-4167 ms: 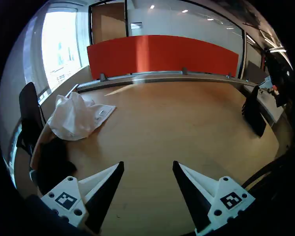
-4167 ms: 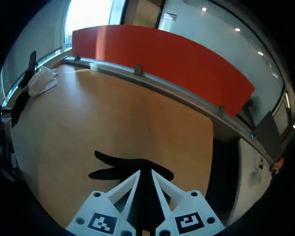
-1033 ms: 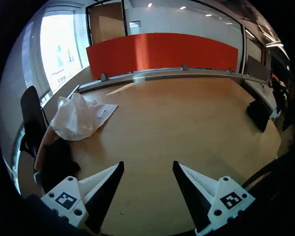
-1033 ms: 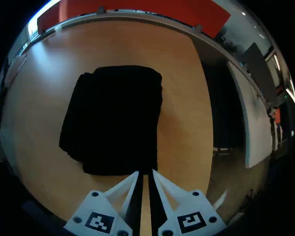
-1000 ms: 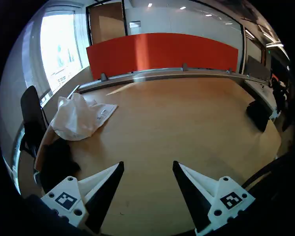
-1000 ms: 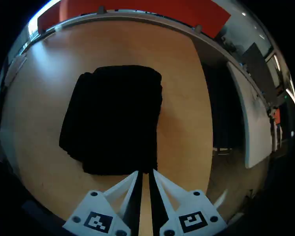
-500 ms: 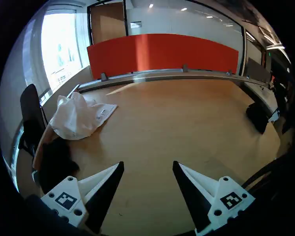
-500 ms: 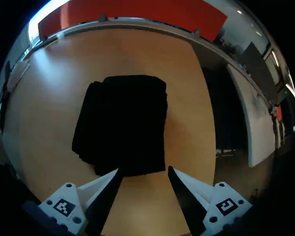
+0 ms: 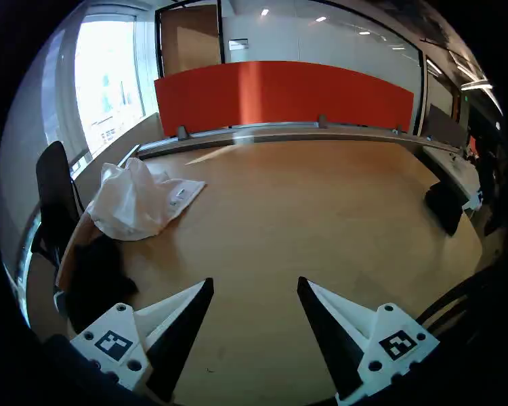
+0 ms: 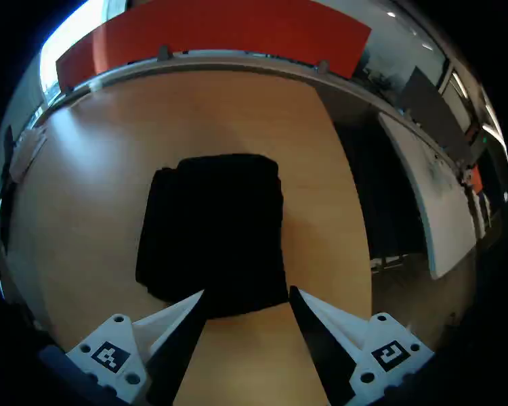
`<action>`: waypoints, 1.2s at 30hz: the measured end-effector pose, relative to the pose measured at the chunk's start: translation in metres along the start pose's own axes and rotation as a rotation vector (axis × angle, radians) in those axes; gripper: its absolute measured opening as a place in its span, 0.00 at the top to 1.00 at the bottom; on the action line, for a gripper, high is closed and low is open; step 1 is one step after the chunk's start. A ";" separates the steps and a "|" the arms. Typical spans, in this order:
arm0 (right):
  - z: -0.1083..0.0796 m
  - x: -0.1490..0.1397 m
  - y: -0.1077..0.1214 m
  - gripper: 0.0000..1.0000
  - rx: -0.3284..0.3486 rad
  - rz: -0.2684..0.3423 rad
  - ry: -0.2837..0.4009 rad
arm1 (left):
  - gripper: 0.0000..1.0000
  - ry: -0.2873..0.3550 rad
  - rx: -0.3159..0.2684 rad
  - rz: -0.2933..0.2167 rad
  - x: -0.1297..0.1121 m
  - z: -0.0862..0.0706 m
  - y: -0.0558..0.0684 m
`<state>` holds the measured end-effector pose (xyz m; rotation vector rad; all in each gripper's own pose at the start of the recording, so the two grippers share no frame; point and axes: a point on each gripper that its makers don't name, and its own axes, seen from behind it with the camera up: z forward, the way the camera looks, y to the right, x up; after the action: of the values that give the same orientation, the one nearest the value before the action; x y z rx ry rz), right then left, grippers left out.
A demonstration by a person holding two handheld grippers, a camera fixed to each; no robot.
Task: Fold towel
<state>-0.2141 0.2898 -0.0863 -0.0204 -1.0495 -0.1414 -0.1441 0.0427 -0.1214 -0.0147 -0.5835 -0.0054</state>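
Right claw [image 10: 247, 291] apart by folded black towel [image 10: 213, 223]; left claw [image 9: 255, 279] apart over table [image 9: 308, 203]; white heap [image 9: 135, 203], maybe bag.

An office: a long wooden counter [image 9: 308, 203] backed at 12 o'clock by a red divider screen [image 9: 281, 91], a black chair [image 9: 51, 183] at 9 o'clock, glass partitions [image 9: 322, 40] beyond.

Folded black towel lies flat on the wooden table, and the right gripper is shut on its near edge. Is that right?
Not quite. The right gripper is open: in the right gripper view its fingers stand spread wide at the near edge of the black towel, not pinching it. The towel does lie folded flat on the wooden table.
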 end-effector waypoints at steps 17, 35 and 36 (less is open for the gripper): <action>-0.013 0.050 -0.016 0.13 -0.089 0.164 0.297 | 0.08 0.012 0.002 -0.006 0.007 0.003 -0.002; -0.056 0.108 -0.028 0.00 -0.180 0.192 0.587 | 0.08 0.021 -0.004 -0.005 0.016 0.007 -0.002; -0.057 0.109 -0.029 0.00 -0.180 0.194 0.593 | 0.08 0.022 -0.004 -0.005 0.016 0.007 -0.002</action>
<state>-0.1155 0.2451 -0.0218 -0.2297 -0.4364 -0.0579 -0.1347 0.0409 -0.1068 -0.0170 -0.5620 -0.0117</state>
